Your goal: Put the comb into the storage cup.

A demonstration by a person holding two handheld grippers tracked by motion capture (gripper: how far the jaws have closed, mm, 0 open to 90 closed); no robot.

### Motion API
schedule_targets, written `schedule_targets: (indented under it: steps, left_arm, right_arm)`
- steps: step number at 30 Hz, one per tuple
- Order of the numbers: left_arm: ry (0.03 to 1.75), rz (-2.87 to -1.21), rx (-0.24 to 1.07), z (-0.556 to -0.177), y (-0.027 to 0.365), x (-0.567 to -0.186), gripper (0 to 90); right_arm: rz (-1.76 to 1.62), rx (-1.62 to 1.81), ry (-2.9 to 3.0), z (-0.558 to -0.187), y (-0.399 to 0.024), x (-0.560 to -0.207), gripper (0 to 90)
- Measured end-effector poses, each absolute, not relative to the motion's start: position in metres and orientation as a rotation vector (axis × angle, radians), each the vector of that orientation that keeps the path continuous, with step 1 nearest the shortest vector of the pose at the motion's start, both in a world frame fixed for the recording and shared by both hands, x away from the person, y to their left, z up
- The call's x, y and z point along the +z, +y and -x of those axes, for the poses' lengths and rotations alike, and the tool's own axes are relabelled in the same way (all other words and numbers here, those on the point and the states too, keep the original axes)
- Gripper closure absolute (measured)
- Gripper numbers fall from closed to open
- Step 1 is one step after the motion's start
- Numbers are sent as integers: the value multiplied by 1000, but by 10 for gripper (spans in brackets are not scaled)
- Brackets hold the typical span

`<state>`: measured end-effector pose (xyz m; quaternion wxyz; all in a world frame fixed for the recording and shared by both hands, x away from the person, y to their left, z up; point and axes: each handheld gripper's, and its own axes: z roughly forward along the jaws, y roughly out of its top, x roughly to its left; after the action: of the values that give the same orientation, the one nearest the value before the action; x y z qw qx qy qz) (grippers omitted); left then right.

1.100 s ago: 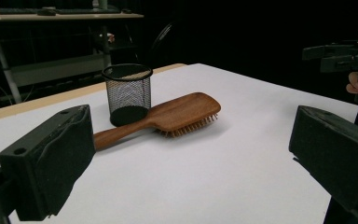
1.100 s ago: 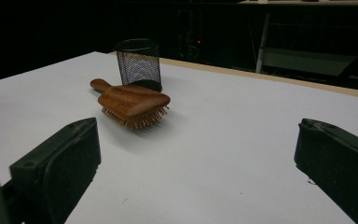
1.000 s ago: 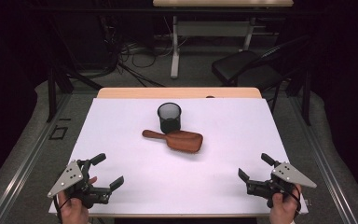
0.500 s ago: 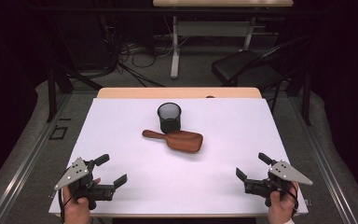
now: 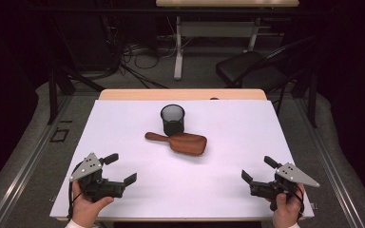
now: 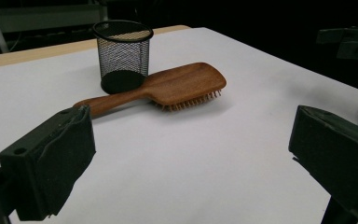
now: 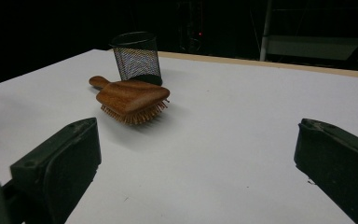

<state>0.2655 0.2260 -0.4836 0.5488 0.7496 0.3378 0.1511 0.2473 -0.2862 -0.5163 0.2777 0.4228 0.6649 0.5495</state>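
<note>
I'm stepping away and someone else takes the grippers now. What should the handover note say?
Left gripper: open, empty, at the near left of the table.
Right gripper: open, empty, at the near right.
Wooden hairbrush: lying bristles down mid-table, handle pointing left in the high view.
Black mesh cup: upright and empty, just behind the hairbrush; whether they touch is unclear.
Done: nothing gripped yet; both things sit untouched.
Left: probably pick up the hairbrush and stand it in the mesh cup, one gripper steadying the cup if needed.
</note>
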Motion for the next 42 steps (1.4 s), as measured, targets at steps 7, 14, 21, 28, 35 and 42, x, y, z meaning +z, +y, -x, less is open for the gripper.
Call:
schedule_targets:
  steps: [7,14,21,28,35,42]
  left_arm:
    - [802,-1794,368,-275,217,-472,7]
    - [816,-1831,385,-292,208,-459,53]
    - [836,-1839,379,-309,201,-445,159]
    - [871,-1852,390,-328,194,-431,213]
    - [911,-1870,388,-341,190,-423,351]
    - [975,-1845,427,-353,188,-410,451]
  right_arm:
    - [-1141,1462,1797,-248,-284,-517,3]
    - [-1140,1460,1796,-249,-285,-518,4]
    - [-1143,1455,1798,-249,-285,-518,6]
    - [-1155,1459,1799,-249,-284,-519,6]
    - [-1155,1450,1805,-250,-285,-520,8]
    - [-1169,1453,1799,-251,-286,-521,9]
